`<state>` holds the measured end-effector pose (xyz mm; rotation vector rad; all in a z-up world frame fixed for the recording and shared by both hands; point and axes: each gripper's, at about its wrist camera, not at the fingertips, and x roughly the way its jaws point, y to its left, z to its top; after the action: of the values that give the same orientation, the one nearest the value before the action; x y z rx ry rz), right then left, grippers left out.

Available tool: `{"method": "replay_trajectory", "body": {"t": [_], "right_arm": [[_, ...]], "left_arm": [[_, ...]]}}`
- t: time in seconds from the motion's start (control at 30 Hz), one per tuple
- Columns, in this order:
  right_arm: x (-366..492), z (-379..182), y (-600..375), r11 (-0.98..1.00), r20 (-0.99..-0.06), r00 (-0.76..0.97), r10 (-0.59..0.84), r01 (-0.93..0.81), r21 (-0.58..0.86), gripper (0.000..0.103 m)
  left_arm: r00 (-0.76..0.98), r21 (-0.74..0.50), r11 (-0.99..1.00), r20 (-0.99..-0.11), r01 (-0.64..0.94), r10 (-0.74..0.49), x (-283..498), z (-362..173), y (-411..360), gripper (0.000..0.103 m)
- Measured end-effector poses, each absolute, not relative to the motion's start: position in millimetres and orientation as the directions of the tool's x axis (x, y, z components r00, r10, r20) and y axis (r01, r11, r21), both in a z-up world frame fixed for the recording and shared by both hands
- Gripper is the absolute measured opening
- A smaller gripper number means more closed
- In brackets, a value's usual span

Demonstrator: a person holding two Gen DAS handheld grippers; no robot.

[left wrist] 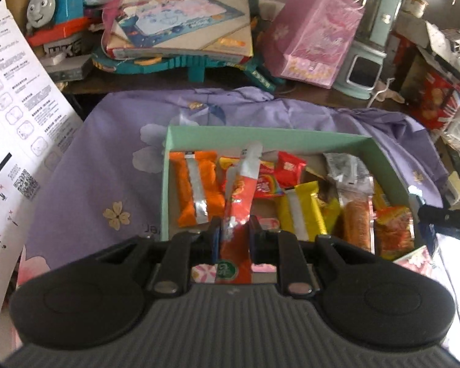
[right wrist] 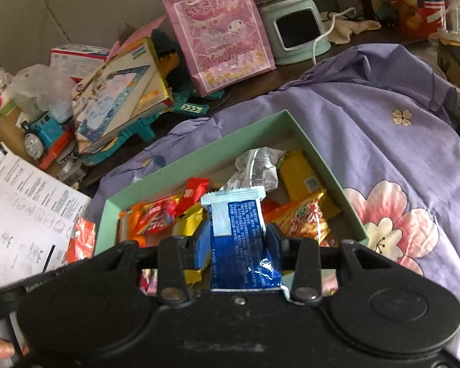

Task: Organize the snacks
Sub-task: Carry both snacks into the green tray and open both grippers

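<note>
Snacks: two clamped, red packet (left wrist: 234,214), blue packet (right wrist: 245,239)

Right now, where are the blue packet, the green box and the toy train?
blue packet (right wrist: 240,233): right wrist view, printed back.
green box (right wrist: 199,156): right wrist view, far wall.
toy train (left wrist: 50,3): left wrist view, blue body.

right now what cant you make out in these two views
- Lower end of the red packet in the left gripper, left wrist view: hidden behind the gripper body.
- Print on the blue packet in the right gripper, right wrist view: too small to read.
- Near side of the green box, both views: covered by the grippers.
- Snacks low in the box: buried under the upper packets.
- Instruction sheet: cut off by the left edge.
</note>
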<state>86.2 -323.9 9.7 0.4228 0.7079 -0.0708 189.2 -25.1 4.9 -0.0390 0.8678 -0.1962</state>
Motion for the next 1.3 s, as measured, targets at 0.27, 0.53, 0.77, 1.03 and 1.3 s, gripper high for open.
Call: {"method": "replay_trajectory", "body": {"t": [0.27,0.53,0.77,1.03,1.3], "right_arm": [[112.1,-8.2,-333.4,0.905,-0.666,0.743,0.066,0.236,0.353,0.038],[115.9,-5.0,-328.9,0.914,-0.637,0.769,0.044,0.226,0.336,0.096],[100.6,3.5,-326.2,0.926,-0.616,0.786,0.044,0.199,0.321,0.103],[79.1,5.2,-325.2,0.931,-0.624,0.78,0.042,0.196,0.307,0.103],[55.6,13.1,-325.8,0.929,-0.615,0.787,0.043,0.195,0.315,0.103]], "left_arm": [[0.592,-0.105,0.987,-0.79,0.124,-0.159,204.4,-18.0,-21.6,0.017],[0.622,-0.095,0.991,-0.772,0.091,-0.131,199.1,-17.9,-22.9,0.103],[0.614,-0.102,0.991,-0.778,0.089,-0.136,191.0,-17.8,-29.7,0.103],[0.605,-0.092,0.99,-0.784,0.108,-0.139,176.3,-16.3,-39.3,0.103],[0.62,-0.093,0.989,-0.771,0.115,-0.145,160.3,-2.2,-40.9,0.103]]}}
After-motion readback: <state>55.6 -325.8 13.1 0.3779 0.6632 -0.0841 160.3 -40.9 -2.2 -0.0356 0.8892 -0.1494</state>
